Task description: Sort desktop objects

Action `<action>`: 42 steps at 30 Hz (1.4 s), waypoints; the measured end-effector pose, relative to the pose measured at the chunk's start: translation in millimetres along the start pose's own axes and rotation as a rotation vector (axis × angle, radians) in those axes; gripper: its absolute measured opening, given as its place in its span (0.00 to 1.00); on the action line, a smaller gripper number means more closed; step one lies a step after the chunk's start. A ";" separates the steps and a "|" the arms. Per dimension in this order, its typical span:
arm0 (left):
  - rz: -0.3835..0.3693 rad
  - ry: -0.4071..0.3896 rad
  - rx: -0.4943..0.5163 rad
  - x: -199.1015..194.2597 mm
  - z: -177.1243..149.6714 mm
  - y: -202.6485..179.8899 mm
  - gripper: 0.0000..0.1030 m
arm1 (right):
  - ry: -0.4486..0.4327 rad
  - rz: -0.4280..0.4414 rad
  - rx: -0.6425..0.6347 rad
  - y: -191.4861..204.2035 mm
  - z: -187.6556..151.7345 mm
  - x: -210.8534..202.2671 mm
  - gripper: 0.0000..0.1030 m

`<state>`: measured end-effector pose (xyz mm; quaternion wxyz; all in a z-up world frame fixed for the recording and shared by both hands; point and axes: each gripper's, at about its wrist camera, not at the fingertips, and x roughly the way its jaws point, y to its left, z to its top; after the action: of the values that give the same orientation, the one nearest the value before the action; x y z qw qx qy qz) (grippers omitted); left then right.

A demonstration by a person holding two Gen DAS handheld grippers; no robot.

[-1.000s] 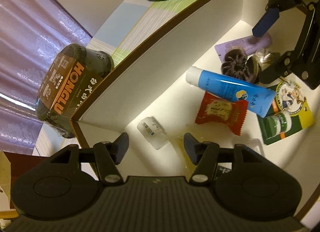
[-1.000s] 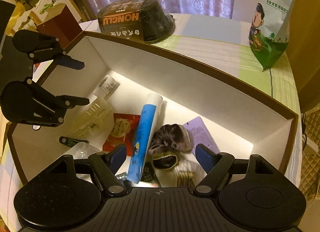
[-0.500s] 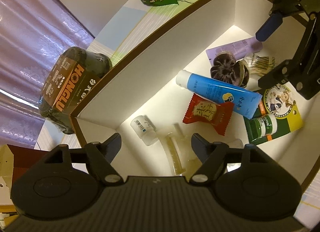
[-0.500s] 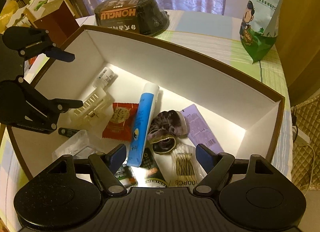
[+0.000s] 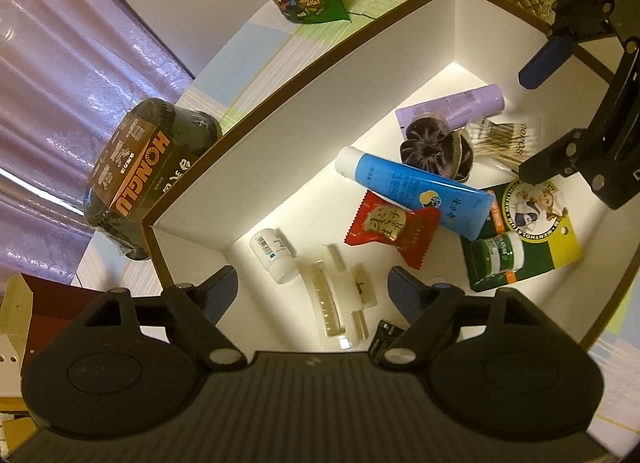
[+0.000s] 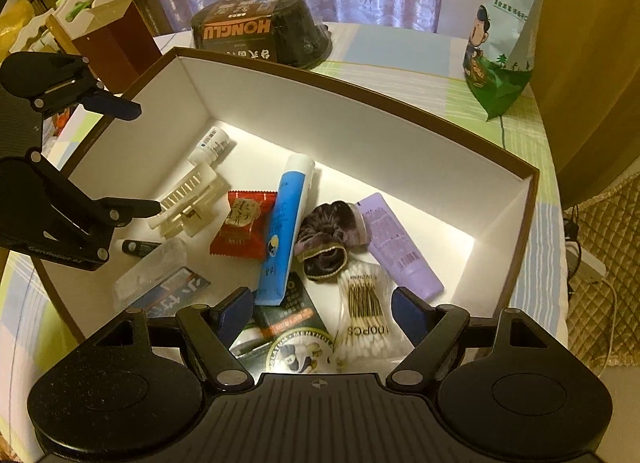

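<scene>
Above the box (image 6: 400, 111), left gripper (image 5: 310, 287) and right gripper (image 6: 324, 313) both hang wide, empty. Overlapping contents (blue tube (image 6: 286, 223) across red sachet (image 6: 242, 229)) risk snagging neighbours during any pick.

Two tubes (image 6: 286, 223), one scrunchie (image 6: 328, 231), one candy packet (image 6: 242, 229), one small bottle (image 6: 212, 145)

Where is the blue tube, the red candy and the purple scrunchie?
blue tube (image 6: 286, 225): right wrist view, middle of its body.
red candy (image 5: 390, 229): left wrist view, centre of the wrapper.
purple scrunchie (image 6: 326, 229): right wrist view, its gathered fabric.
</scene>
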<state>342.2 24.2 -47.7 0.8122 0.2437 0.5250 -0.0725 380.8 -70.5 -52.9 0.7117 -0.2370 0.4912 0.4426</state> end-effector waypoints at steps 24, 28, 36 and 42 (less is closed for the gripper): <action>0.021 -0.080 -0.212 -78.4 -27.3 -36.8 0.90 | -0.150 -0.074 0.118 18.3 -51.4 -68.9 0.77; 0.019 -0.101 -0.285 -95.0 -37.0 -39.7 0.92 | -0.188 -0.077 0.151 25.8 -64.1 -81.6 0.77; 0.038 -0.139 -0.365 -123.1 -59.3 -47.6 0.92 | -0.222 -0.060 0.186 40.5 -82.8 -101.7 0.77; 0.045 -0.154 -0.394 -136.9 -73.4 -57.6 0.92 | -0.237 -0.070 0.171 53.8 -92.9 -111.0 0.77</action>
<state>200.7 -10.2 31.3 0.8834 0.0855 0.4596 0.0315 275.0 -159.6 15.6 0.7974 -0.1384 0.4312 0.3988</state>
